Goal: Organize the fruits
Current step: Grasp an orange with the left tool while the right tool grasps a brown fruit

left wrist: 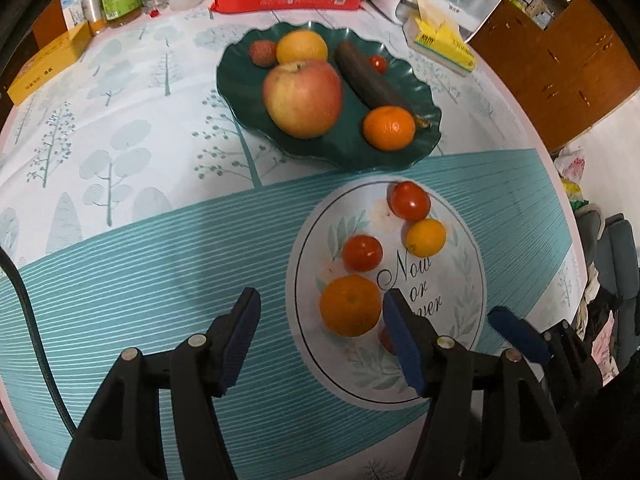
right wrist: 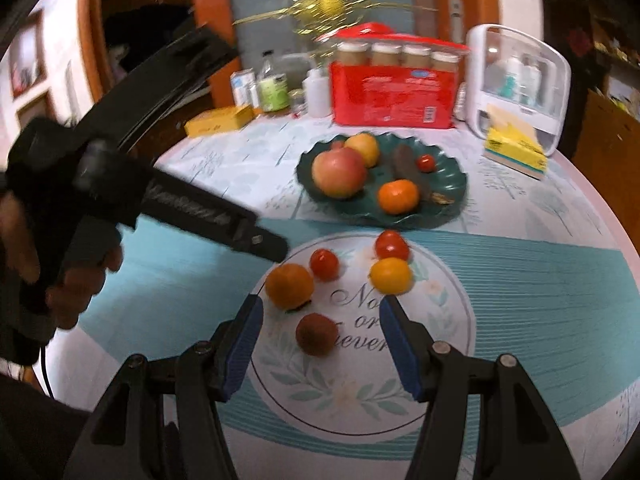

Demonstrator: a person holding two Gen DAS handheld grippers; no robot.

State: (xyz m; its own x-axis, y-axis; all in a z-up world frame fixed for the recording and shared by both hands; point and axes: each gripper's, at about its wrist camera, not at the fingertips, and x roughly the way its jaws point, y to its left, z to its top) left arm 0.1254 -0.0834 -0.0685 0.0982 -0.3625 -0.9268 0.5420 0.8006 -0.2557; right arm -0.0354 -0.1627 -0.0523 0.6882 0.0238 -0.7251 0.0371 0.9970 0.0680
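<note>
Holding your left gripper (left wrist: 320,320) with jaws apart around nothing, you had its right finger beside the mandarin (left wrist: 350,306) on the white plate (left wrist: 460,344). That mandarin looked round, bright orange and dimpled. Your right gripper (right wrist: 320,328) was also apart and empty, above the reddish-brown lychee (right wrist: 316,334). The white plate also held two cherry tomatoes (left wrist: 362,253) and a small yellow citrus (left wrist: 425,237). The green wavy dish (left wrist: 240,80) behind it carried a large apple (left wrist: 303,98), an orange (left wrist: 301,47), a lychee, a dark elongated fruit (left wrist: 370,78), a tomato and another mandarin (left wrist: 389,127).
</note>
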